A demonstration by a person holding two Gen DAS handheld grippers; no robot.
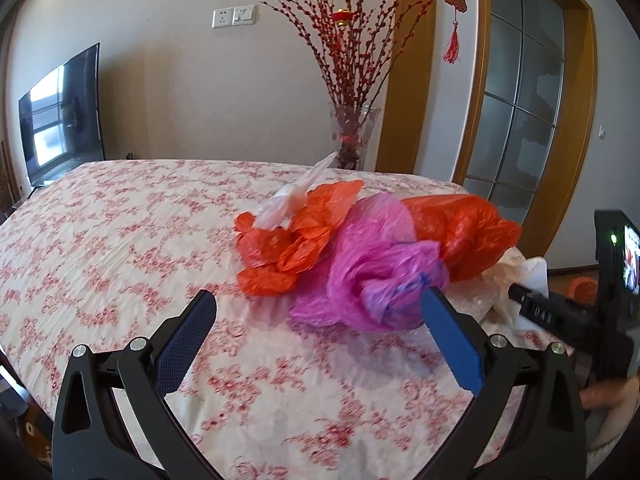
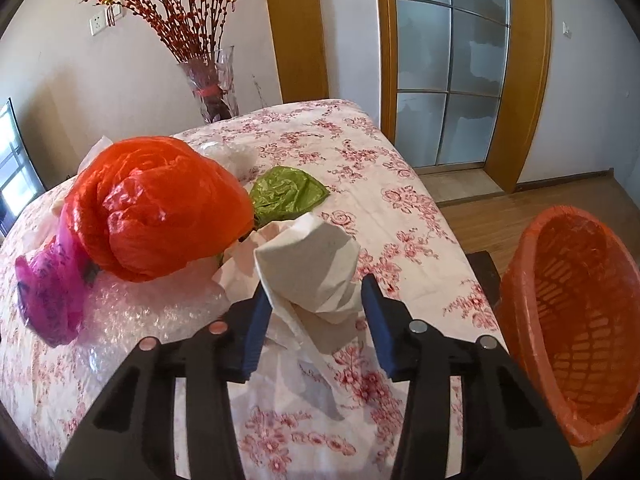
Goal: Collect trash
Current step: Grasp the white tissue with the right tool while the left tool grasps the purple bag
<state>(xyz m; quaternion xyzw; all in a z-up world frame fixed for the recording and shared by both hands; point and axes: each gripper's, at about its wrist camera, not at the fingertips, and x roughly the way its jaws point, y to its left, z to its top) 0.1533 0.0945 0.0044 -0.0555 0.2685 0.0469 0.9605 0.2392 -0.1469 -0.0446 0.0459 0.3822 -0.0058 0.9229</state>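
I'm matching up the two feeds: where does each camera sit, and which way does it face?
Left wrist: on the left gripper, looking across the floral tablecloth at the pink bag; its open fingers, the right gripper and a hand show.
Right wrist: on the right gripper, angled down at the white paper wad between its fingers, orange basket beside the table.
Shared: pink bag, orange bag, paper wad, vase of red branches, glass door.
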